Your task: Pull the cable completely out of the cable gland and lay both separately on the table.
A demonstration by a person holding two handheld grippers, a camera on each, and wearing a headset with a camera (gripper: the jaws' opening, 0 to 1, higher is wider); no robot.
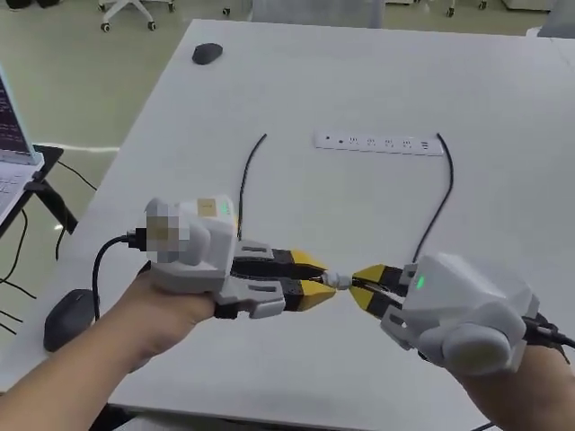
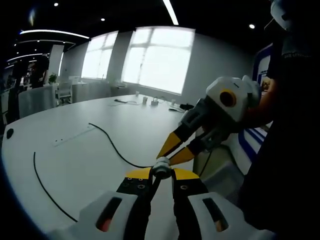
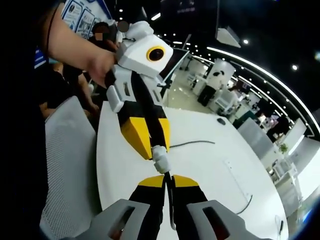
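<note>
Left gripper [image 1: 325,280]: jaws drawn almost together and clamped on the gland; its tips face the right gripper's.
Right gripper [image 1: 359,280]: jaws nearly closed, pinching the cable just beside the gland.
Gland [image 1: 340,281]: at the left gripper's tips, between the two grippers, held above the table [image 1: 359,81].
Cable [image 1: 440,202]: black. We trace it from the gland through the right gripper's jaws, then back past that gripper and away across the table.
Strip [image 1: 377,143]: beyond the right gripper, well apart, near the cable's far end.
Second cable [image 1: 247,180]: black, beyond the left gripper. We cannot tell whether it joins the first.
</note>
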